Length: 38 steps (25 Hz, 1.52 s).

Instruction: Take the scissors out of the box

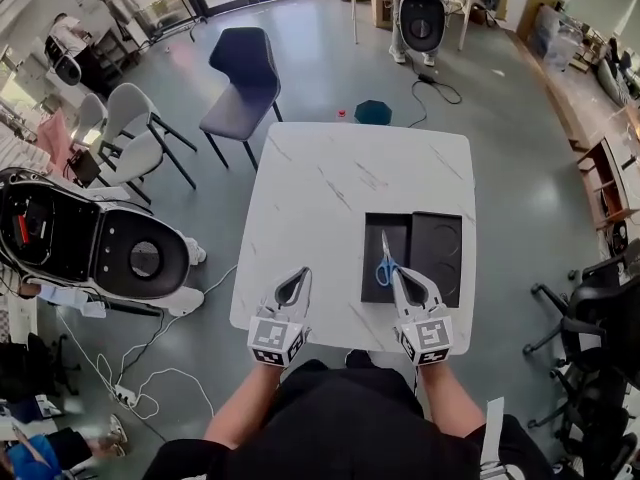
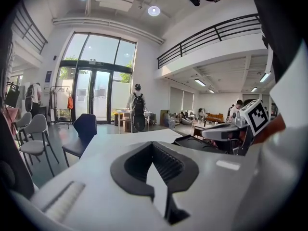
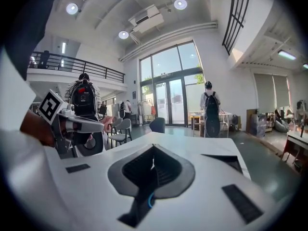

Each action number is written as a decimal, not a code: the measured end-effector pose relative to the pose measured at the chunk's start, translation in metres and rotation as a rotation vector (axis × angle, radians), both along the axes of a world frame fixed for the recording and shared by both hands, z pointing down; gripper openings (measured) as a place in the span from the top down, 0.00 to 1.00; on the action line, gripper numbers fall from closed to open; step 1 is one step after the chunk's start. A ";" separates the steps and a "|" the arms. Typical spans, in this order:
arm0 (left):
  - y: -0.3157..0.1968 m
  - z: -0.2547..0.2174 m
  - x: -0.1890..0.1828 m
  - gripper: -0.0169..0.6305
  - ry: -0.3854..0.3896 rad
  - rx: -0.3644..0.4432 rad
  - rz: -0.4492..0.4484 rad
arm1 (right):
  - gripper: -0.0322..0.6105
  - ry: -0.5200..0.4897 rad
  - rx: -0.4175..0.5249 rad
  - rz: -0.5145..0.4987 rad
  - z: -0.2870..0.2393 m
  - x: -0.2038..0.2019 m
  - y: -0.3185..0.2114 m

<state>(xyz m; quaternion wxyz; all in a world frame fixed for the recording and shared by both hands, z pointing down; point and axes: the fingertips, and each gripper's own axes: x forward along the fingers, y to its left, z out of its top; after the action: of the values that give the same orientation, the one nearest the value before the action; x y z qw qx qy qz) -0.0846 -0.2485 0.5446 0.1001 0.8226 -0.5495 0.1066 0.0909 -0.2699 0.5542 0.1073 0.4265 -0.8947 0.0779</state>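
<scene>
A black box [image 1: 437,230] lies open on the white marble table [image 1: 320,198], with its two halves side by side. The scissors [image 1: 385,258] have blue handles, and their blades point away from me over the left half. My right gripper [image 1: 398,272] is shut on the scissors' handle. In the right gripper view a blue loop [image 3: 150,199] shows between the shut jaws of that gripper [image 3: 153,150]. My left gripper [image 1: 300,274] rests near the table's front edge, left of the box. It is shut on nothing in the left gripper view [image 2: 154,146].
A dark chair [image 1: 243,78] stands beyond the table's far left corner. Grey chairs [image 1: 135,133] and a white round machine [image 1: 100,243] are on the left. An office chair [image 1: 590,318] is on the right. Cables [image 1: 130,388] lie on the floor at the front left.
</scene>
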 end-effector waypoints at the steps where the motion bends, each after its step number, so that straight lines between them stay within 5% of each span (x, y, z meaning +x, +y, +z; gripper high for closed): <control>1: -0.004 0.000 0.001 0.96 -0.002 -0.001 -0.002 | 0.94 0.002 -0.006 0.004 0.001 0.002 -0.003; 7: -0.016 0.005 0.001 0.96 -0.008 -0.024 -0.008 | 0.94 -0.021 -0.047 0.025 0.010 0.003 -0.011; 17: -0.031 0.017 -0.003 0.96 -0.004 -0.048 0.083 | 0.94 0.077 -0.144 0.113 0.033 -0.003 -0.019; 29: -0.038 0.019 -0.030 0.96 0.066 -0.054 0.182 | 0.93 0.311 -0.404 0.277 0.091 -0.010 -0.029; 32: -0.040 0.018 -0.032 0.96 0.085 -0.043 0.211 | 0.78 0.376 -0.524 0.272 0.115 -0.011 -0.027; 38: -0.041 0.024 -0.047 0.96 0.118 -0.037 0.240 | 0.80 0.494 -0.692 0.337 0.154 -0.004 -0.028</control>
<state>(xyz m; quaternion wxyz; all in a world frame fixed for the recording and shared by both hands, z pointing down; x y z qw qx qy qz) -0.1318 -0.2890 0.5690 0.1341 0.8852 -0.4384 0.0793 0.0865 -0.2978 0.7081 0.4394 0.5108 -0.6819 0.2846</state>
